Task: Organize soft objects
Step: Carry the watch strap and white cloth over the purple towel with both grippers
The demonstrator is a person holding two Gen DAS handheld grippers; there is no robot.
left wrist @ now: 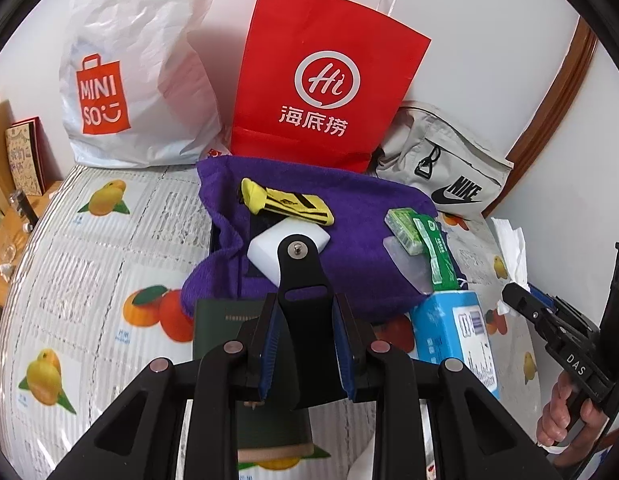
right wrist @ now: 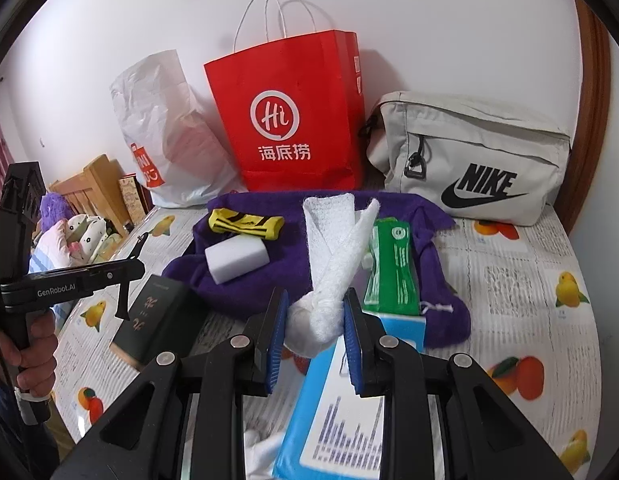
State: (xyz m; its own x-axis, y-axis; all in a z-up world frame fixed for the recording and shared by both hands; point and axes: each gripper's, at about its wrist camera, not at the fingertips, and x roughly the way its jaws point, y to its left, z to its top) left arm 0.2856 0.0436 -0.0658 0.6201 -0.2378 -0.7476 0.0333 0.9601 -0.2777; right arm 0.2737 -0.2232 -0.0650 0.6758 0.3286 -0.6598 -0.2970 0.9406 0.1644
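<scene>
My left gripper is shut on a black strap with a metal stud, held above a dark green book. My right gripper is shut on a white tissue that sticks up between its fingers; the same gripper and tissue show at the right edge of the left wrist view. A purple towel lies on the fruit-print cover and carries a yellow sock, a white sponge and a green packet.
Against the wall stand a white Miniso bag, a red paper bag and a grey Nike pouch. A blue tissue pack lies under my right gripper. A wooden bedside shelf is at the left.
</scene>
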